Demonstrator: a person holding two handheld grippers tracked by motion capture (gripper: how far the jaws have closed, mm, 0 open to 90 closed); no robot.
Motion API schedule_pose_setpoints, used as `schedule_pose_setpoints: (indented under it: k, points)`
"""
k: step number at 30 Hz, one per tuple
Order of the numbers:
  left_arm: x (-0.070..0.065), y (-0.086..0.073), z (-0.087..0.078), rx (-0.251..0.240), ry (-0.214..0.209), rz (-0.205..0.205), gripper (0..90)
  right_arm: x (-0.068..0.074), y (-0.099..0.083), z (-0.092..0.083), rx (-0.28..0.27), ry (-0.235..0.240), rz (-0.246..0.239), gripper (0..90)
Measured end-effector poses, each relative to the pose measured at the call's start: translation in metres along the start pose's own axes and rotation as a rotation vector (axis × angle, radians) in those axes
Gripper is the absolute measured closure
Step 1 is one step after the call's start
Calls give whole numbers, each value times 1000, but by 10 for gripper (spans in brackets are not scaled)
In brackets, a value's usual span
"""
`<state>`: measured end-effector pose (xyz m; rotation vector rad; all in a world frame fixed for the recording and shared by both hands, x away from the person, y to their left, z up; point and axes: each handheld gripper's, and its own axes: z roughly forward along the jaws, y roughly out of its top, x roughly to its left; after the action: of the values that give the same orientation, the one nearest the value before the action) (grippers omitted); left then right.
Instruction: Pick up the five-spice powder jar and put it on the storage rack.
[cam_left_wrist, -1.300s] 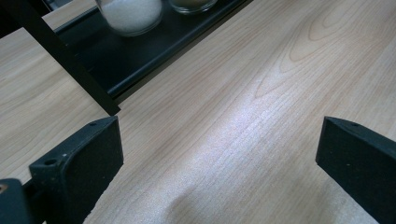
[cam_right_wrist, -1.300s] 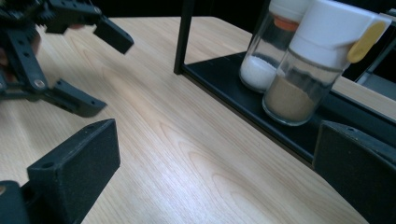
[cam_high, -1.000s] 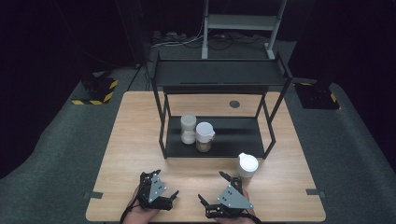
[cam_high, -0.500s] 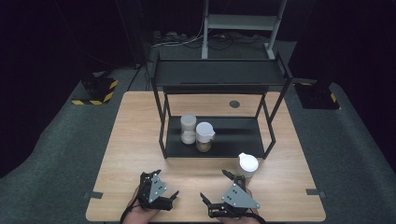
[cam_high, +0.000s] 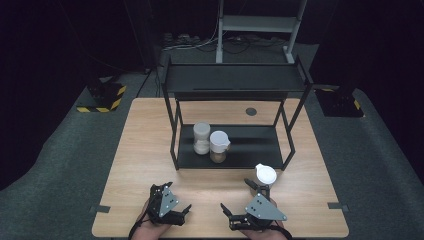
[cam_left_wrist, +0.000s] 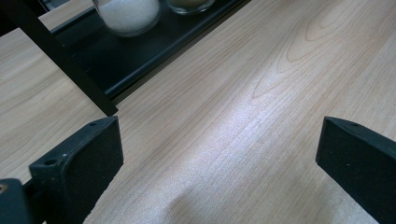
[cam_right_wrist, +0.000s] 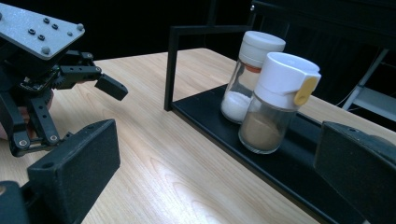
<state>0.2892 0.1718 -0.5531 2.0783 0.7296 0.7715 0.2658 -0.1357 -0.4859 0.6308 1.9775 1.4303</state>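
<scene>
Hovering low in the frame, your right gripper, jaws apart, is nearing the jar: light, slick — grip its body.

Two handheld grippers, each built of matte black metal links and brackets. The left gripper has a small grey three-cornered plate on top, studded with dark screws, and a thin black cable trailing from its rear. The right gripper carries a larger grey three-cornered plate with dark screw heads. Each ends in two black, blocky, rectangular fingers with small round holes near the top edge.
</scene>
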Motion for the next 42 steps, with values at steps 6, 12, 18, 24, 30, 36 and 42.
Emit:
schedule_pose_setpoints:
  k: [6, 12, 18, 24, 30, 36, 42]
  points:
    - [-1, 0, 0, 1, 1, 5, 9, -5, 3, -3, -10, -8, 14, 0]
    - [0, 0, 0, 1, -1, 3, 9, -10, 3, -5, -13, -14, 20, 0]
    - [0, 0, 0, -1, -1, 2, 9, -15, 4, -8, -16, -26, 28, 0]
    - [0, 0, 0, 0, -2, 2, 9, -23, 3, -11, -18, -46, 39, 0]
    - [-1, 0, 0, 0, -2, 4, 9, -33, 4, -16, -28, -70, 48, 0]
    - [0, 0, 0, 0, -2, 4, 9, -40, 4, -19, -32, -92, 61, 0]
    - [0, 0, 0, 0, -3, 4, 9, -46, 3, -22, -33, -109, 69, 0]
